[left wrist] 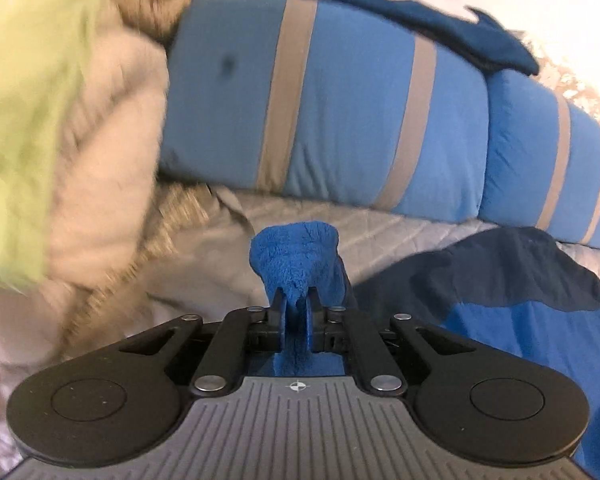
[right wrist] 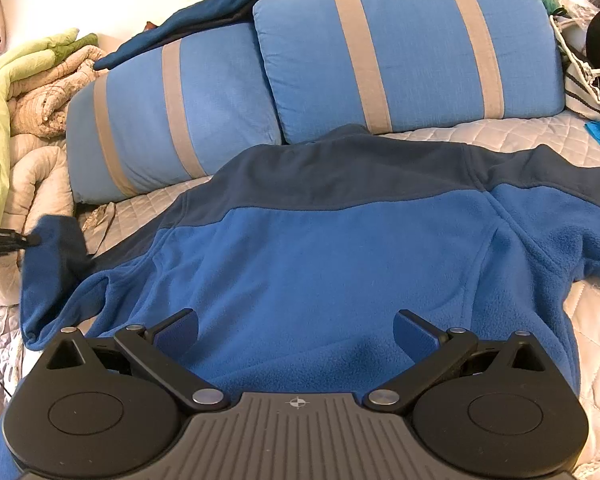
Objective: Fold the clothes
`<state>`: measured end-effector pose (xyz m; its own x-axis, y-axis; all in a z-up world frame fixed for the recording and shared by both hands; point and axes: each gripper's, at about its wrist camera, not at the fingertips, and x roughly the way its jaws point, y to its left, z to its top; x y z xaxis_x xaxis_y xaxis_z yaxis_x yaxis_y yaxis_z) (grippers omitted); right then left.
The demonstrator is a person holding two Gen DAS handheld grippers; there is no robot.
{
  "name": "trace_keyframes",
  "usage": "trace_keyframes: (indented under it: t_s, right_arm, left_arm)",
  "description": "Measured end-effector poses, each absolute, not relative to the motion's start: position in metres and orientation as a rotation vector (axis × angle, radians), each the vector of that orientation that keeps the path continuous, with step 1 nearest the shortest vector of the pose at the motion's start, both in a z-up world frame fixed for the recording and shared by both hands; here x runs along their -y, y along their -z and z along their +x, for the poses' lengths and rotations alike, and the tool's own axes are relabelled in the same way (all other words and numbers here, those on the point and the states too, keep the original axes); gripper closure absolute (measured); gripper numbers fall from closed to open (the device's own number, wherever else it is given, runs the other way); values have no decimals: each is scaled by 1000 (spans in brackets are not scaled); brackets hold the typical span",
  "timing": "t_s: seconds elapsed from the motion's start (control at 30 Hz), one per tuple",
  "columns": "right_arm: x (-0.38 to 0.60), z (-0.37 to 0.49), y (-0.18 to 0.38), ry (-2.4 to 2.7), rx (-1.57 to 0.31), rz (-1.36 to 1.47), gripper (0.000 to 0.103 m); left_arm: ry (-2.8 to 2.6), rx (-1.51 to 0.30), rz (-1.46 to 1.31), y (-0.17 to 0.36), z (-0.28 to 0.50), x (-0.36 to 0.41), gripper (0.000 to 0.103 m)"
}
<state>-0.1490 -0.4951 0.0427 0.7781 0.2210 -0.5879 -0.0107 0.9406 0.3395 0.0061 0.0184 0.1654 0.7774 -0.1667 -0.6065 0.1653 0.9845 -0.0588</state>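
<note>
Pinching the cuff of the soft two-tone blue fleece jacket (right wrist: 320,264), the left gripper (left wrist: 296,304) fingers are clamped; right gripper (right wrist: 296,334) fingers gape above its limp, light back on the quilted bed (right wrist: 592,320).

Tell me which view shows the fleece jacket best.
The right wrist view: the jacket lies spread across the bed, back up. The left wrist view shows only a bunch of it pinched in the left claw and one edge.

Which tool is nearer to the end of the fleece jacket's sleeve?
Left. The left tool is shut on the sleeve end and holds it up off the bed. The right tool is open above the lower back of the fleece jacket, away from that sleeve.
</note>
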Motion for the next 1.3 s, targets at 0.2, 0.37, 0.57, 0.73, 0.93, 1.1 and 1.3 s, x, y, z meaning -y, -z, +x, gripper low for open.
trace_keyframes:
  t_s: [0.2, 0.37, 0.57, 0.73, 0.93, 1.1, 1.3]
  right_arm:
    - [495, -147, -43, -123, -683, 332, 0]
    - [490, -146, -43, -118, -693, 309, 0]
    - [492, -148, -43, -115, -686, 304, 0]
    - [488, -147, -44, -120, -694, 276, 0]
    - [489, -149, -44, -118, -688, 272, 0]
    - [487, -150, -45, -112, -681, 265, 0]
    - [485, -153, -47, -100, -659, 248, 0]
  left_arm:
    - [141, -534, -16, -198, -32, -46, 95]
    - [15, -402, -5, -209, -85, -90, 95]
    - [-284, -463, -178, -124, -155, -170, 93]
    - [-400, -706, -330, -32, -164, -196, 79]
    - [-557, -724, -317, -30, -168, -189, 48]
    - [-535, -654, -307, -51, -180, -184, 48]
    - [-360, -624, -329, -73, -181, -148, 47]
